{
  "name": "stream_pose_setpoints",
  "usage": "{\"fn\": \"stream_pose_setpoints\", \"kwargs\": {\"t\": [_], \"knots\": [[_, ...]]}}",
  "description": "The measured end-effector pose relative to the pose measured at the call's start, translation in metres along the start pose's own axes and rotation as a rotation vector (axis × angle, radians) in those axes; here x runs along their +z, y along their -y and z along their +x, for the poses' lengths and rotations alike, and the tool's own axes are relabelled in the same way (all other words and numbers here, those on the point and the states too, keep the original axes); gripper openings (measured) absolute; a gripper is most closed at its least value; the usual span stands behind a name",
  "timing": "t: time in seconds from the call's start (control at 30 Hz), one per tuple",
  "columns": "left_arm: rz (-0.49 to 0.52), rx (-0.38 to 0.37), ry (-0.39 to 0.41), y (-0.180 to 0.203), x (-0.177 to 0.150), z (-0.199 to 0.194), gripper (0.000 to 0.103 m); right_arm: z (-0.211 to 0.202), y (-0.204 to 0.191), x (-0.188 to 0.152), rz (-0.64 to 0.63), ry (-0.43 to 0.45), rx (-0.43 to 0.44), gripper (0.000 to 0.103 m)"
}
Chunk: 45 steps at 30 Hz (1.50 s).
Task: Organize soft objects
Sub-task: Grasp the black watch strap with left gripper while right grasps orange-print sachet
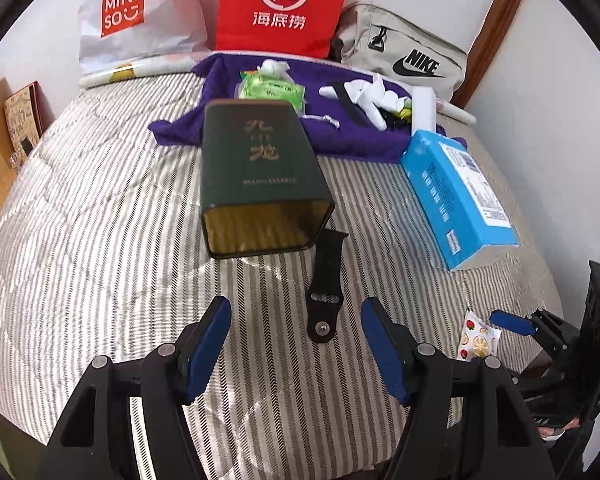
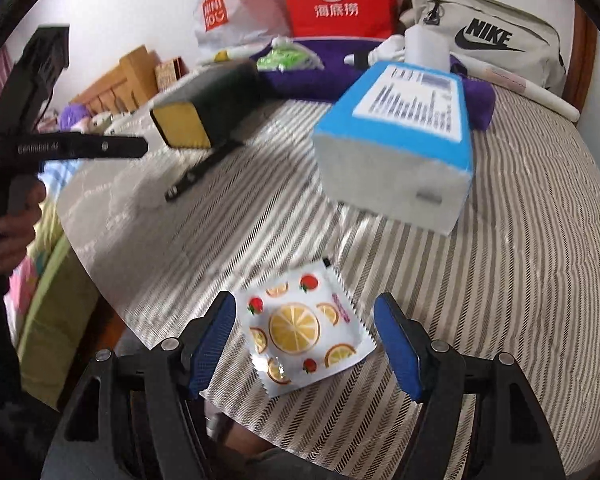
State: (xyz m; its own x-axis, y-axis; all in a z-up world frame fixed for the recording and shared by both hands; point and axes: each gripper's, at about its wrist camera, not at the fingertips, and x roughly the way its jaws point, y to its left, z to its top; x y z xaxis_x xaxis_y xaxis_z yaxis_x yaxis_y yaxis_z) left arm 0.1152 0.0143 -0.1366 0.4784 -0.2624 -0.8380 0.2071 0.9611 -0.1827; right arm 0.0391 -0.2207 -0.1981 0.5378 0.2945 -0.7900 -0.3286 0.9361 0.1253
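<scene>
The left gripper (image 1: pixel 294 344) stands open over the black watch strap (image 1: pixel 323 284) at lower centre, touching nothing. The right gripper (image 2: pixel 305 340) stands open astride the fruit-print sachet (image 2: pixel 304 328) at lower centre, pads clear of it.

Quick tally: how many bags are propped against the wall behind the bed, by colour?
White: 1, the Miniso bag
Red: 1, the Hi bag
Beige: 1, the Nike bag
Total: 3
</scene>
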Motion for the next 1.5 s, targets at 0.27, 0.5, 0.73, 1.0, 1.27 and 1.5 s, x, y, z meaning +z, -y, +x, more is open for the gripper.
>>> {"fn": "stream_pose_setpoints", "kwargs": {"t": [0.27, 0.5, 0.73, 1.0, 1.27, 1.5], "knots": [[0.036, 0.020, -0.039, 0.006, 0.002, 0.025, 0.065, 0.003, -0.013, -0.016, -0.083, 0.056, -0.093, 0.074], [0.029, 0.006, -0.039, 0.007, 0.002, 0.033, 0.065, 0.001, -0.016, -0.022, -0.085, 0.113, -0.110, 0.073], [0.080, 0.041, -0.042, 0.020, 0.007, 0.049, 0.065, 0.002, -0.016, -0.021, -0.075, 0.131, -0.111, 0.073], [0.164, 0.144, -0.027, 0.031, 0.011, 0.064, 0.065, 0.004, -0.014, -0.018, -0.078, 0.115, -0.098, 0.074], [0.188, 0.135, -0.031, 0.040, 0.010, 0.073, 0.087, 0.004, -0.014, -0.021, -0.086, 0.129, -0.094, 0.076], [0.187, 0.143, 0.027, 0.039, 0.005, 0.068, 0.079, 0.003, -0.015, -0.022, -0.080, 0.134, -0.097, 0.076]]}}
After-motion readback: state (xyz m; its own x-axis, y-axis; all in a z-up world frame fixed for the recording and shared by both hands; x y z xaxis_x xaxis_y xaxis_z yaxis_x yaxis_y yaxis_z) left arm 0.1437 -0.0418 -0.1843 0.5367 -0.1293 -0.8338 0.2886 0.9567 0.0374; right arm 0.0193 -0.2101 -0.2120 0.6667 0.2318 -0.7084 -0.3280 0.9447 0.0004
